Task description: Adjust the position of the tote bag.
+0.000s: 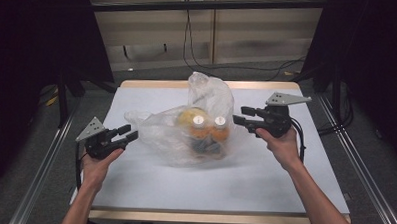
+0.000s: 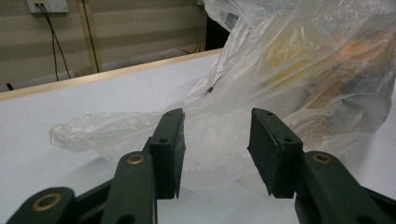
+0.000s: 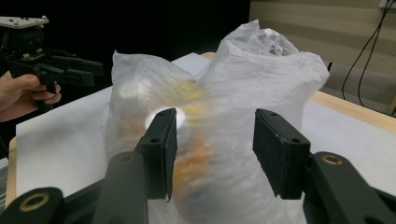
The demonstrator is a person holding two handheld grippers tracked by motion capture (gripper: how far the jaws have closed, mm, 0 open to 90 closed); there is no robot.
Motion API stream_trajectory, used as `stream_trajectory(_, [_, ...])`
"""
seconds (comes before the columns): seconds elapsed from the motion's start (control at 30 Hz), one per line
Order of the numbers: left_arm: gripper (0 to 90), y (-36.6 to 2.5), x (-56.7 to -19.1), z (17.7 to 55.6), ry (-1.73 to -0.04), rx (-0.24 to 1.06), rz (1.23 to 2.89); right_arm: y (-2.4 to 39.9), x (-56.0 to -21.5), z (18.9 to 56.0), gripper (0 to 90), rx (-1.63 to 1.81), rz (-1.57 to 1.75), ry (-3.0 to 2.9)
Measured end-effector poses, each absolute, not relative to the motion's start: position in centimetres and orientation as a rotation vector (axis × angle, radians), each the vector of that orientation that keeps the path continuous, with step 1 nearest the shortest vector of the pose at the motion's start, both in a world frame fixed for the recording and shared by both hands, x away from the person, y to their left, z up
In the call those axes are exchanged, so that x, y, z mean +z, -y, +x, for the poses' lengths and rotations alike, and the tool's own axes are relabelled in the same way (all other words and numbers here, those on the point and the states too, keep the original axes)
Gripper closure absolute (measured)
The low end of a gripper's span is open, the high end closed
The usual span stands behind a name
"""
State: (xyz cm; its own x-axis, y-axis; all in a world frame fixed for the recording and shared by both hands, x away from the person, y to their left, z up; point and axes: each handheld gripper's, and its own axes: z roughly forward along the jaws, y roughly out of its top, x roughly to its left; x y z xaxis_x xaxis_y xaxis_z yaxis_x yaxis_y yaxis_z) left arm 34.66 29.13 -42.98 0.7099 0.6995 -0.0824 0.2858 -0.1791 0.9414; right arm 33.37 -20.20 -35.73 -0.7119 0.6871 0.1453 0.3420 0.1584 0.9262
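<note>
Plastic bag (image 1: 186,129) between left gripper (image 1: 127,134) and right gripper (image 1: 240,117), both part-open, nothing clamped.

The high view looks forward and down from above the person's side onto the white-covered wooden worktop (image 1: 234,188). The left gripper view sits low and close behind its hand-held gripper (image 2: 217,149), facing the crumpled translucent plastic bag (image 2: 299,84) just ahead. The right gripper view faces that bag from the opposite side, equally near.
</note>
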Motion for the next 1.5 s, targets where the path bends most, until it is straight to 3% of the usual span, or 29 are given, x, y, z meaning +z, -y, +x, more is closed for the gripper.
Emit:
stream_trajectory(0.33, [47.3,-28.6,-42.3,36.7,-0.768,0.432,1.718,17.0,-33.7,37.5,50.8,1.516,0.945,-2.199])
stream_trajectory(0.57, [40.7,-27.2,-41.9,36.8,-0.71,0.443,1.772,14.2,-32.9,40.8,48.2,1.41,0.918,-2.288])
stream_trajectory(0.8, [40.7,-26.6,-41.6,37.7,-0.704,0.438,1.767,12.7,-32.8,43.6,46.2,1.344,0.941,-2.34])
stream_trajectory(1.0, [46.3,-25.9,-41.7,38.2,-0.677,0.413,1.771,11.1,-33.6,45.7,44.5,1.255,0.975,-2.4])
stream_trajectory(1.17, [56.6,-25.4,-42.2,38.3,-0.665,0.397,1.804,10.3,-34.6,46.8,43.3,1.206,1.027,-2.44])
stream_trajectory(1.27, [60.0,-25.4,-42.2,38.3,-0.661,0.391,1.809,10.0,-35.2,47.2,51.9,1.169,1.031,-2.461])
stream_trajectory(1.3, [66.2,-25.4,-42.1,38.2,-0.658,0.377,1.809,9.9,-35.5,47.3,61.3,1.16,1.036,-2.483])
stream_trajectory(1.37, [72.1,-25.5,-42.1,38.2,-0.666,0.372,1.812,9.8,-35.7,47.3,72.0,1.146,1.038,-2.495])
stream_trajectory(1.5, [79.6,-25.5,-42.2,38.3,-0.665,0.324,1.794,9.8,-35.8,47.1,86.1,1.145,1.035,-2.496])
